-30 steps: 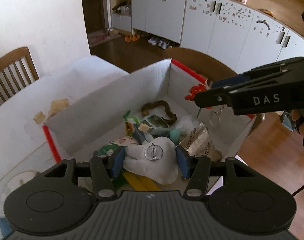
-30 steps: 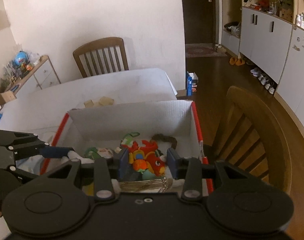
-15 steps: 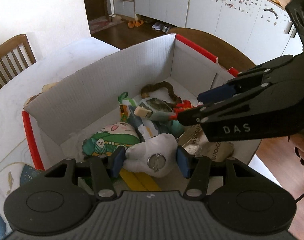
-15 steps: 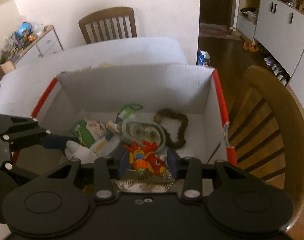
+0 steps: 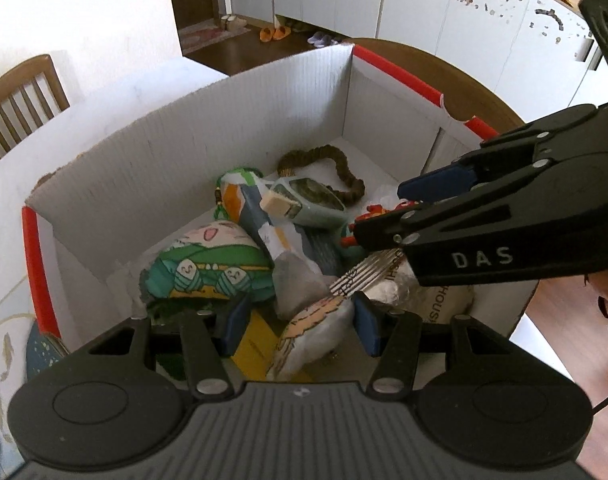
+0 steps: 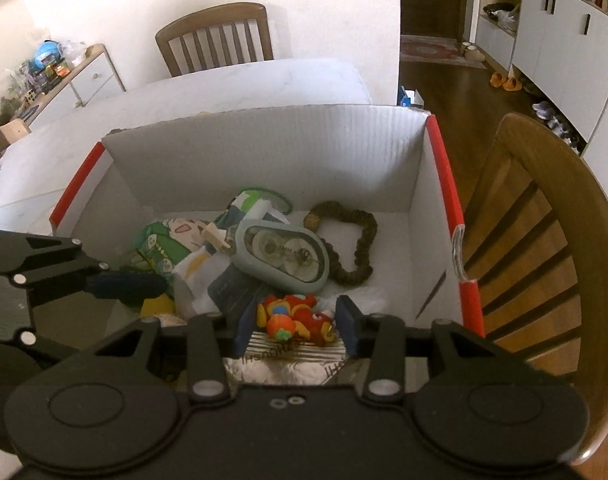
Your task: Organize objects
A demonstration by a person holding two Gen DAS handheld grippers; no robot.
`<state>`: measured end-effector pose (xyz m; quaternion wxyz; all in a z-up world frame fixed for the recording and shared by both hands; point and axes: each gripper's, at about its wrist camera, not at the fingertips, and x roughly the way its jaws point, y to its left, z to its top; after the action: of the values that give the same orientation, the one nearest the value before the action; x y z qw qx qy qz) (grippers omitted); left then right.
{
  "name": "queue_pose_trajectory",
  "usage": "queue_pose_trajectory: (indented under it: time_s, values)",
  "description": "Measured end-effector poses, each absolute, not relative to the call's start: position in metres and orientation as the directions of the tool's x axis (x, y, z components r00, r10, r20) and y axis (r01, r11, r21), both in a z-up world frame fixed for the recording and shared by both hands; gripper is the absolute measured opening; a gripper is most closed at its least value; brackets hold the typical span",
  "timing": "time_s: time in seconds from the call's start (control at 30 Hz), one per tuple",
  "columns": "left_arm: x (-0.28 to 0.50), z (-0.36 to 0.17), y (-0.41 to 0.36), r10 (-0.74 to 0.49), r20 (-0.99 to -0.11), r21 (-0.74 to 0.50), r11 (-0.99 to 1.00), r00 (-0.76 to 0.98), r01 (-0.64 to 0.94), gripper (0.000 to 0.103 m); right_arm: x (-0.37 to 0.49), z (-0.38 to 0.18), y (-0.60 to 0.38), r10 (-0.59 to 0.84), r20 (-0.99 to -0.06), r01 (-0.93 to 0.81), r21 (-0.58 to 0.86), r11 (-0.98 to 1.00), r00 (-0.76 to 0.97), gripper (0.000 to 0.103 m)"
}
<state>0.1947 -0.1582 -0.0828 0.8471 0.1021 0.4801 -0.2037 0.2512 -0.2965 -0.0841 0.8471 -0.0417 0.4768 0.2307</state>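
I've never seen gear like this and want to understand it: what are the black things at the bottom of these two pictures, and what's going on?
There is no robot here. A person holds a gripper in each hand, and each gripper carries a wide-angle camera that looks along its two jaws. One picture is from the left gripper, the other from the right gripper; each also shows the other gripper at its side. Both reach into a white cardboard box on a pale table. Inside lie a green cartoon cushion, a grey-green case, a brown fabric loop and a silver snack bag. A white soft toy sits between the left jaws. A red and orange toy sits between the right jaws, which have just been opening. I cannot tell whether either toy is squeezed.
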Motion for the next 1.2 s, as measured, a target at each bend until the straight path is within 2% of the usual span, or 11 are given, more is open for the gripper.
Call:
queue_pose_trajectory:
  time_s: [0.27,0.4,0.63,0.83,0.9,1.13,1.2]
  values:
    - [0.192,-0.078,-0.153,-0.264,-0.848,-0.060,0.910,0.460,0.411,0.063,0.244,-0.074,-0.299,0.375,-0.808,-0.435,0.167,0.885,0.454,0.056]
    - [0.187,-0.071,-0.148,-0.273,-0.835,-0.071,0.914,0.478,0.399,0.075,0.237,-0.067,-0.302,0.386,-0.798,-0.436,0.174,0.883,0.463,0.059]
    - [0.176,-0.055,-0.139,-0.287,-0.809,-0.067,0.912,0.513,0.406,0.075,0.222,-0.050,-0.303,0.408,-0.766,-0.439,0.184,0.879,0.496,0.064]
    - [0.167,-0.038,-0.125,-0.318,-0.784,-0.080,0.904,0.533,0.421,0.075,0.201,-0.030,-0.302,0.430,-0.714,-0.431,0.197,0.880,0.553,0.074]
    - [0.163,-0.032,-0.117,-0.334,-0.773,-0.092,0.900,0.539,0.426,0.084,0.194,-0.023,-0.301,0.430,-0.698,-0.419,0.201,0.886,0.573,0.076]
    - [0.148,-0.012,-0.094,-0.367,-0.743,-0.105,0.890,0.560,0.445,0.084,0.167,-0.008,-0.294,0.430,-0.651,-0.393,0.213,0.894,0.625,0.086]
    - [0.142,-0.007,-0.088,-0.369,-0.733,-0.096,0.887,0.571,0.451,0.087,0.158,-0.005,-0.290,0.430,-0.638,-0.390,0.214,0.896,0.639,0.088]
